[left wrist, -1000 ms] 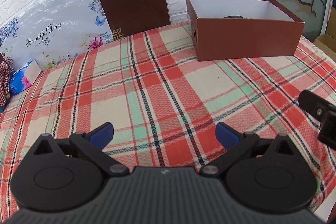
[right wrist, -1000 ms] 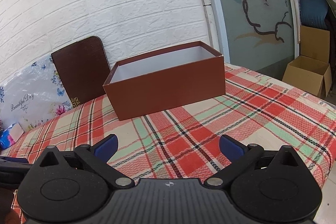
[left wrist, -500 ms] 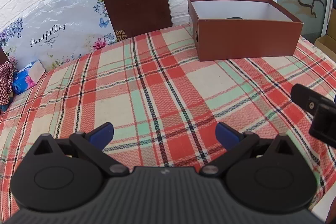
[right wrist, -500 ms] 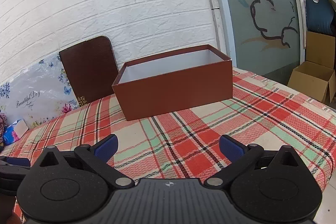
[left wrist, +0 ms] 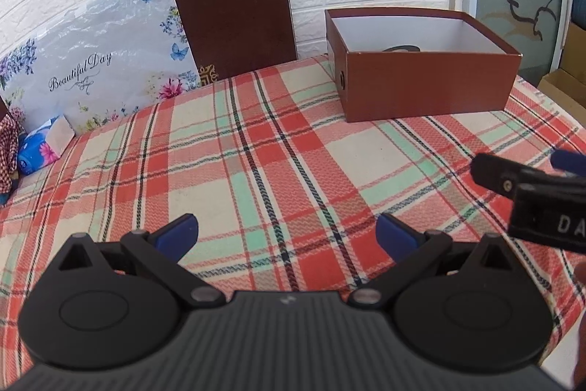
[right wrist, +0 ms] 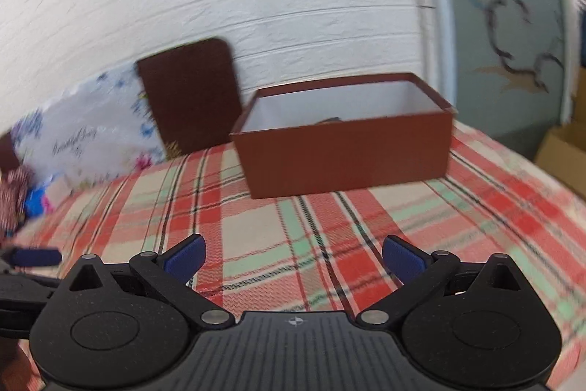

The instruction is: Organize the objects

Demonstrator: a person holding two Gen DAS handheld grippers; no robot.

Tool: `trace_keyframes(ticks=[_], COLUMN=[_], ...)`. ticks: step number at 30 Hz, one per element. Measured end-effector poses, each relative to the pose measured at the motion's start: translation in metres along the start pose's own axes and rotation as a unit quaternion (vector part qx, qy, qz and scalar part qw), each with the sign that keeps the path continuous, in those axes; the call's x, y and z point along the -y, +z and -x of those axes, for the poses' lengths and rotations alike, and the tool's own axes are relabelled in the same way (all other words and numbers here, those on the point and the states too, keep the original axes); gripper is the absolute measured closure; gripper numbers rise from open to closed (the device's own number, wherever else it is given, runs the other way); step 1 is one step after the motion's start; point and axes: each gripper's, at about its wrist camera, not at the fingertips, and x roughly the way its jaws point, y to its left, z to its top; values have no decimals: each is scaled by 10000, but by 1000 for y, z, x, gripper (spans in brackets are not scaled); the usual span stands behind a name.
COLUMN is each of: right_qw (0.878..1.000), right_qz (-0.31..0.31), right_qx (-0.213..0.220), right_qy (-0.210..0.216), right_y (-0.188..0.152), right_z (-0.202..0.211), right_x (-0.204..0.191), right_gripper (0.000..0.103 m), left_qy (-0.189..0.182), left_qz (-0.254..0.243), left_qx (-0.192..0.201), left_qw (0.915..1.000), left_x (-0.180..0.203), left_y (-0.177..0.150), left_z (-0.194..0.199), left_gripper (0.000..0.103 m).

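Both grippers hover low over the desk (left wrist: 256, 149) w/ plaid cloth, nothing held. Left gripper (left wrist: 287, 232): jaws wide apart. Right gripper (right wrist: 295, 257): jaws wide apart too; right view is motion-blurred. Brown box (left wrist: 425, 87) sits open at far right of desk, white inside, a dark item inside barely visible, can't tell what. Brown board (left wrist: 234, 13) and floral panel (left wrist: 99, 61) lean on brick wall at far side; blue tissue pack (left wrist: 40, 149) at far left edge.

left gripper (left wrist: 287, 229) jaws apart, empty | brown box (left wrist: 425, 90) on plaid cloth (left wrist: 256, 152)
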Motion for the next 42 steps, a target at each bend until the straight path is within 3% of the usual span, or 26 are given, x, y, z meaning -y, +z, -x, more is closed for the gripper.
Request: trace_keyframes(ticks=[6,9,15,19,23,25,28,30,36,42], right_qw=[9967,9935,9868,9933,9995,9957,9855,9879,9864,9900], right_qz=[709,965,1119,870,-89,-624,-1385,-1236,-1041,-710], right_qx=[-182,-322,-850,-470,258,654,868,782,1122,1082], right_qy=[352,504,801,602,146,-185,-468,-518,-601,-564], right_y=[27,30,55,65,44,22,-6,-6,-2,-11], right_z=[-7,-14,-30,-25,-5,9,23,23,31,29], right_x=[-14,-24,-27,-8,22,33,45,45,38,26], right_gripper=[1,1,2,2,1,1,1,1,1,1], left_qy=[140,19,1,12,-8,-18,-80,-119,-104,109], left_qz=[-81,-36,-638,-496,-384,-329,-218,-164,154,174], left_qx=[68,38,173,272,217,262,219,247,280,302], left_qw=[9998,10000,9978,9984,9990,9991,9995,9995,9994,9993], left_x=[-14,-13,-4,-11,-4,2,14,21,28,22], left_y=[7,10,31,45,55,58,60,58,43,38], left_z=[9,6,1,1,-6,-5,-5,-3,3,3], left_gripper=[0,0,0,0,0,0,0,0,0,0])
